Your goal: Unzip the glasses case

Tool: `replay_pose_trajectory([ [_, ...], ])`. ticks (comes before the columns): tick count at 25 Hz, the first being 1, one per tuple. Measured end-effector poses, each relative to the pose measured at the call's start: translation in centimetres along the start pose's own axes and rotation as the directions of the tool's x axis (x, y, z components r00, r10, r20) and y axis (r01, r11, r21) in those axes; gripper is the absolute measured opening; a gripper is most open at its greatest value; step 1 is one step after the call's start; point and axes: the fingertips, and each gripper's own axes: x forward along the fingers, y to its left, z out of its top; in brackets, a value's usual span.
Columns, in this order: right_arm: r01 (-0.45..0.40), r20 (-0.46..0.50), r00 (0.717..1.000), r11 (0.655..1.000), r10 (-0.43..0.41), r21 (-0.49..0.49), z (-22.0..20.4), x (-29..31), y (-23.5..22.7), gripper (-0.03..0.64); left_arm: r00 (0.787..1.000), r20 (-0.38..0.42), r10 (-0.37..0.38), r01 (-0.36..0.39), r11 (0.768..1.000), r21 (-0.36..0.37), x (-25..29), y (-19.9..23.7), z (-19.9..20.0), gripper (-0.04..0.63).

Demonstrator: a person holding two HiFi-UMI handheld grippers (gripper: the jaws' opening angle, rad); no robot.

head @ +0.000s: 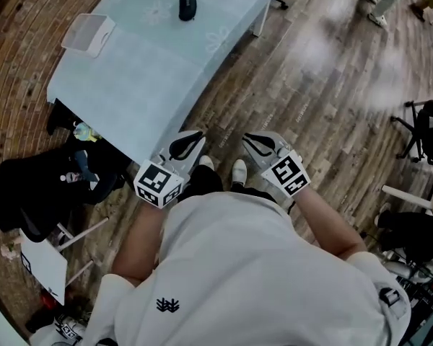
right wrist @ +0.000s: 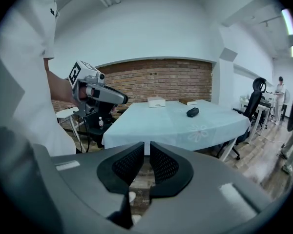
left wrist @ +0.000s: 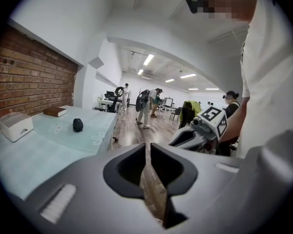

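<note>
On pale cloth-covered table (head: 151, 71): dark rounded glasses case (head: 187, 6) | left gripper (left wrist: 147, 152) fingers (left wrist: 129, 167) narrow, empty | right gripper (right wrist: 147, 152) fingers (right wrist: 166, 167) narrow, empty

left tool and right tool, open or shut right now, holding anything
left tool: shut, holding nothing
right tool: shut, holding nothing
</note>
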Motion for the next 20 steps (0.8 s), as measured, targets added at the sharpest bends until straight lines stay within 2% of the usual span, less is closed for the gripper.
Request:
replay_pose_trajectory([
  [5, -0.013, -0.022, 1.0, 1.0, 0.013, 0.007, 0.6, 4.6, -5.5, 0.025, 0.999, 0.037, 0.021, -0.02, 0.999, -0.028, 3.3, 6.4, 1.8, 0.055],
  [9, 0.017, -0.067, 0.998, 1.0, -0.017, -0.012, 2.8, 8.2, -10.1, 0.025, 0.997, 0.061, 0.045, -0.043, 0.998, -0.037, 5.5, 13.4, 3.9, 0.055],
  [15, 0.048, -0.107, 0.993, 0.998, -0.054, -0.052, 6.2, 13.7, -17.0, 0.025, 0.998, 0.054, 0.04, -0.041, 0.999, 0.011, 9.3, 22.4, 6.8, 0.055],
  [20, 0.062, -0.132, 0.989, 0.997, -0.067, -0.048, 7.8, 20.1, -21.2, 0.025, 0.998, 0.011, 0.065, -0.065, 0.997, 0.028, 11.7, 29.3, 6.9, 0.055],
])
